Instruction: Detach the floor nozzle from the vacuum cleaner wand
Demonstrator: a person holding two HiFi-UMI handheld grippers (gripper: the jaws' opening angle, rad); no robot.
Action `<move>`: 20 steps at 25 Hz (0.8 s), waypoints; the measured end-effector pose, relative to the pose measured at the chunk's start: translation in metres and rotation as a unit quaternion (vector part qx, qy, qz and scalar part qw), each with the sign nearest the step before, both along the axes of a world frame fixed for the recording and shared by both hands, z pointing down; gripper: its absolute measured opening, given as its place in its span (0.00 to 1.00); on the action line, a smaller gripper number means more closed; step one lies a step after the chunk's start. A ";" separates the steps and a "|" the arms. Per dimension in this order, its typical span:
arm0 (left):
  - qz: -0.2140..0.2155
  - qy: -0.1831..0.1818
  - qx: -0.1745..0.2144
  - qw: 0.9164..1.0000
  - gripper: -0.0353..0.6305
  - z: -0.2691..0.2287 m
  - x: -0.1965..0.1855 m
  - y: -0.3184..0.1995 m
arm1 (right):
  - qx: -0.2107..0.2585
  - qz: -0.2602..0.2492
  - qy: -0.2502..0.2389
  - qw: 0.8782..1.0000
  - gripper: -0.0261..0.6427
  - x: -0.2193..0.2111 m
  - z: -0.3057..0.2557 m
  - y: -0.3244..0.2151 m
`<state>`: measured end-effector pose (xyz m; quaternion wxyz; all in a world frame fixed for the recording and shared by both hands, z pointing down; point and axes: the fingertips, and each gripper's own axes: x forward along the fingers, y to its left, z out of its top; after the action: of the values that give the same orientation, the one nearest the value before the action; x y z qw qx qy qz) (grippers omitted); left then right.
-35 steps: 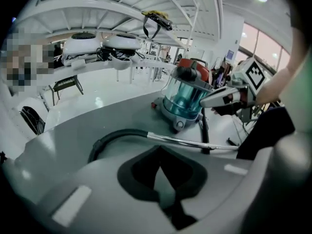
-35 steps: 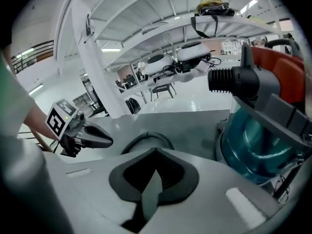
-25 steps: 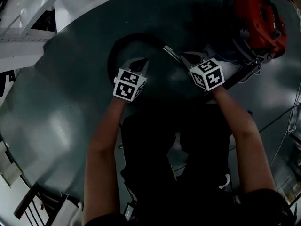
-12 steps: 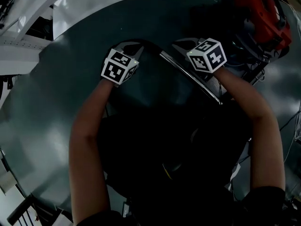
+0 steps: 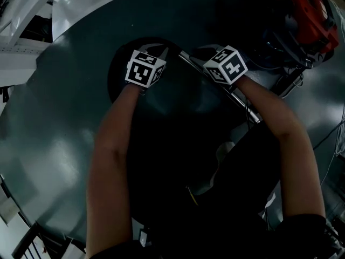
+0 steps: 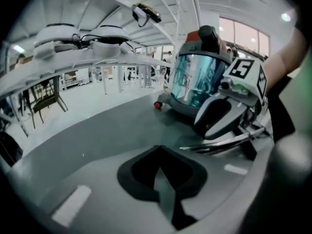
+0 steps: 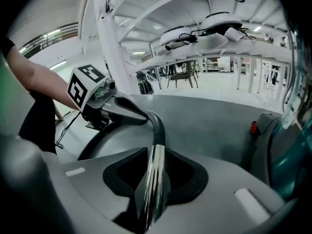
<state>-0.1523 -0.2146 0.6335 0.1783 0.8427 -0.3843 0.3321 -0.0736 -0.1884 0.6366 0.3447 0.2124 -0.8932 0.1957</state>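
The chrome wand (image 5: pixel 215 85) slants across the dark floor from upper left to lower right. In the right gripper view the wand (image 7: pixel 154 174) runs straight between the jaws of my right gripper (image 7: pixel 153 191), which are opening, with dark gaps on both sides of the tube. It bends into a black handle piece (image 7: pixel 157 126) and a black hose (image 5: pixel 111 69). My left gripper (image 5: pixel 154 52) is shut and empty (image 6: pixel 161 179), its tip close beside that bend. I cannot make out a floor nozzle in any view.
The red vacuum cleaner body (image 5: pixel 304 12) stands at the upper right, with a teal dust bin (image 6: pixel 195 79). Thin cables (image 5: pixel 337 128) trail along the right edge. White rails and frames (image 5: pixel 32 42) border the floor at the upper left.
Both grippers have moved up the picture, away from the person's body, and closer together. The wand went along with the right gripper and now lies further left.
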 end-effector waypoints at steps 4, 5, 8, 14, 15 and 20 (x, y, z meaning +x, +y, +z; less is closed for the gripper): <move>0.100 -0.080 0.031 0.991 0.07 0.009 0.015 0.008 | -0.005 -0.017 0.007 1.000 0.24 -0.003 0.012 0.005; 0.112 -0.087 0.031 0.989 0.07 0.012 0.017 0.011 | -0.009 -0.016 0.012 1.000 0.26 -0.003 0.017 0.004; 0.110 -0.078 0.019 0.991 0.20 0.018 0.016 0.010 | -0.029 -0.008 0.019 0.999 0.32 -0.003 0.028 0.002; 0.087 -0.069 0.009 0.994 0.27 0.020 0.006 0.005 | -0.032 -0.020 0.046 0.998 0.35 -0.008 0.045 0.009; 0.084 -0.061 0.001 0.995 0.29 0.022 0.006 0.006 | -0.030 -0.023 0.053 0.998 0.35 -0.008 0.048 0.010; 0.090 -0.039 -0.025 0.995 0.33 0.029 0.010 0.012 | -0.034 -0.029 0.075 0.996 0.35 -0.014 0.060 0.010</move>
<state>-0.1421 -0.2026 0.6626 0.1534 0.8556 -0.3055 0.3888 -0.0876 -0.1783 0.6967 0.4235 0.1888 -0.8634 0.1990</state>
